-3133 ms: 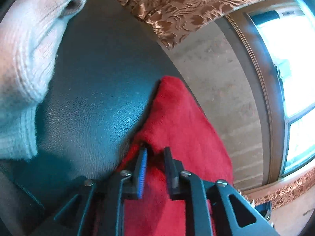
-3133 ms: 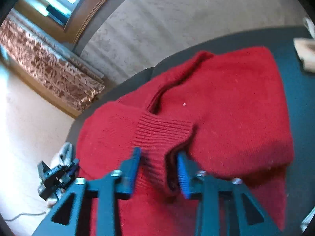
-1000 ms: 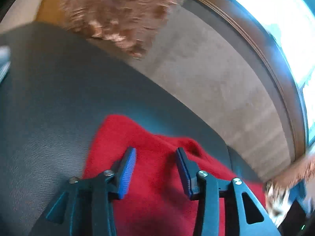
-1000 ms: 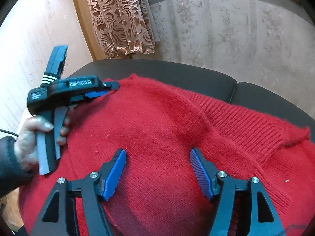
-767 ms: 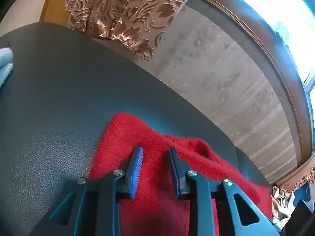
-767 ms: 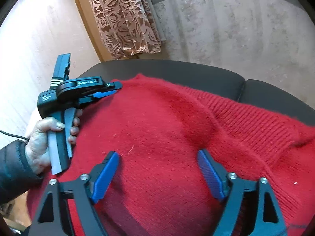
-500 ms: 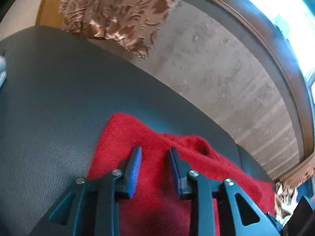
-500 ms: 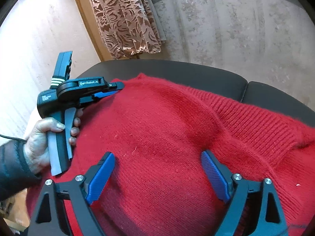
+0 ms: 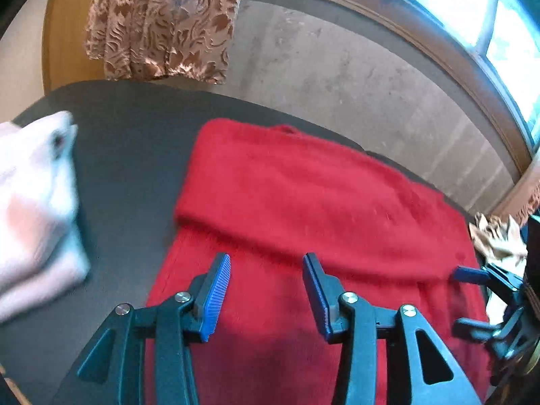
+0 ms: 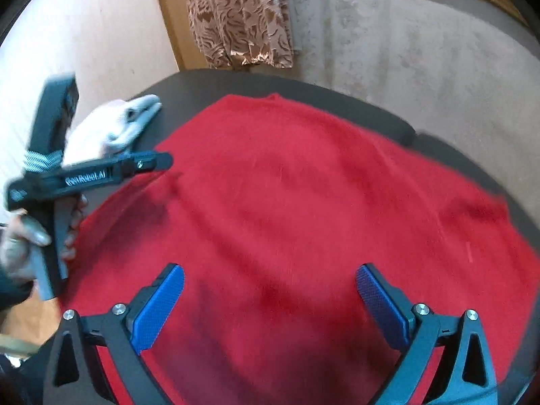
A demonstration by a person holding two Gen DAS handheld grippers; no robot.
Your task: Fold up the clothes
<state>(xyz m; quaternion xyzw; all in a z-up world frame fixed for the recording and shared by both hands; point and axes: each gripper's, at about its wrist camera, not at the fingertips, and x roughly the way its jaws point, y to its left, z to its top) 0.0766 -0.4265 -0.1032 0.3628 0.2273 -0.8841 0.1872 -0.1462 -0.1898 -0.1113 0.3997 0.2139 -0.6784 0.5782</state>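
A red knit sweater (image 9: pixel 314 209) lies folded on a dark leather surface (image 9: pixel 128 155); it also fills the right wrist view (image 10: pixel 303 202). My left gripper (image 9: pixel 266 290) is open and empty, raised above the sweater's near part. It shows from the side in the right wrist view (image 10: pixel 158 163), at the sweater's left edge. My right gripper (image 10: pixel 270 300) is wide open and empty above the sweater's near part. Its blue-tipped fingers (image 9: pixel 465 273) show at the right edge of the left wrist view.
A folded white knit garment (image 9: pixel 30 209) lies on the dark surface left of the sweater, and also shows in the right wrist view (image 10: pixel 114 125). A patterned brown curtain (image 9: pixel 162 20), a concrete wall (image 9: pixel 354 81) and a window (image 9: pixel 472 6) stand behind. Crumpled beige cloth (image 9: pixel 496 236) lies at far right.
My left gripper opened, let go of the sweater's far corner and pulled back and up. My right gripper also drew back, still open. The sweater now lies flat, folded.
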